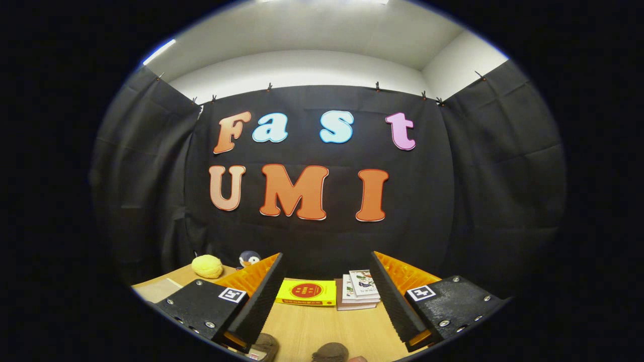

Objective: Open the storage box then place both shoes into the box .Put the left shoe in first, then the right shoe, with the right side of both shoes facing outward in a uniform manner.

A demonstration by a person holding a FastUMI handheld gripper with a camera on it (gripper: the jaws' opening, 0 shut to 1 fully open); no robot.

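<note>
gripper view: shoes [329, 352] beneath hand-held gripper [327, 281] (agape)

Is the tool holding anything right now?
No, nothing. The tool is open, its fingers wide apart, with only bare table between them. The yellow box and books lie beyond the fingers.

A hand-held two-finger gripper [327, 294] seen from its own camera, its fingers set wide apart with nothing between them; each finger carries a long ribbed pad [259, 296] on its inner face, backed by a ridged moulded shell; behind the pads sit two textured black mounting blocks [201, 304], fixed with small silver screws along their edges; each block bears a square white tag with a black coded marker [232, 295] near its inner corner.
</note>
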